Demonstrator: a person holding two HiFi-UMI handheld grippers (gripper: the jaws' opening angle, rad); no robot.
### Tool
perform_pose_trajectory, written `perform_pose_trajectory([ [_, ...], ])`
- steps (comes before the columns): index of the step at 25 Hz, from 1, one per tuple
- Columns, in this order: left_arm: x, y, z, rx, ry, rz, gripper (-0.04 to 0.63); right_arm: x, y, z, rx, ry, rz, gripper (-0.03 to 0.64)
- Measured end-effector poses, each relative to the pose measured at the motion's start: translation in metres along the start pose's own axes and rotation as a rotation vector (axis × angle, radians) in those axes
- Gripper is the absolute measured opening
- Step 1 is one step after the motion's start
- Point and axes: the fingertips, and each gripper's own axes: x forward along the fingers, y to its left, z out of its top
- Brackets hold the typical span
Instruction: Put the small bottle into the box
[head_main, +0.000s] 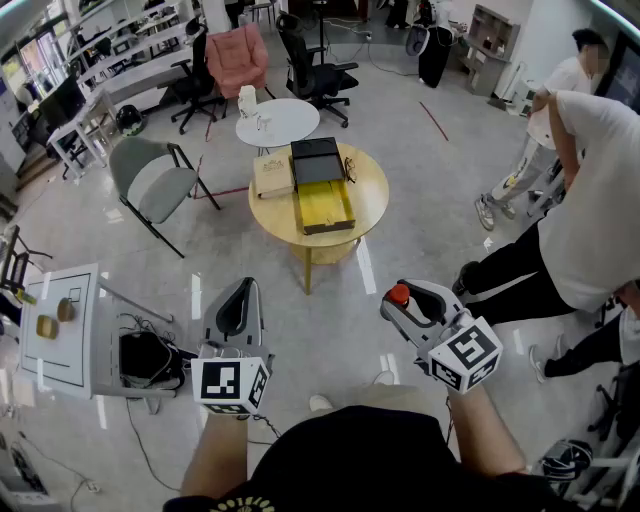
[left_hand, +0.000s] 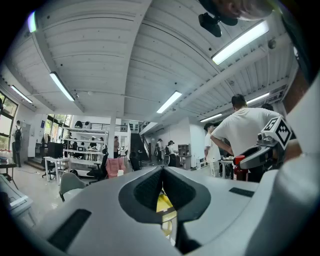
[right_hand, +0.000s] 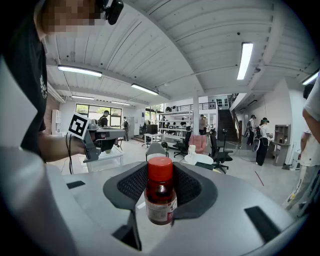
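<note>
Between you and the round worktop the floor lies open, with nothing in a straight path. The box sits open-topped on its near side, a black case just behind it, a tan case beside that. A grey chair stands left; people crowd the right.

wearing black shirt, yellow print | left gripper, right gripper showing grey shells, black pads | cubes carrying black-white square markers
</note>
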Motion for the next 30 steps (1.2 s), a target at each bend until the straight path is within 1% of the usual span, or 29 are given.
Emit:
perform_pose_trajectory([
  [9,0.000,0.016,-0.012,0.000,0.034,0.015,0.018,0.010,0.002,0.006,0.024,-0.010,0.018,0.164],
  [12,0.006,0.019,-0.011,0.010,0.032,0.026,0.018,0.014,-0.005,0.007,0.020,-0.010,0.029,0.163],
  [15,0.014,0.022,-0.014,0.017,0.048,0.032,0.018,0.022,-0.014,0.003,0.031,0.000,0.049,0.164],
  [18,0.025,0.021,-0.018,0.023,0.067,0.036,0.018,0.030,-0.026,0.003,0.039,0.001,0.067,0.164],
  [23,0.048,0.016,-0.019,0.052,0.075,0.029,0.018,0.044,-0.055,0.005,0.055,-0.018,0.077,0.164],
  [30,0.082,0.019,-0.034,0.046,0.108,0.033,0.018,0.067,-0.086,0.004,0.066,-0.014,0.093,0.164],
])
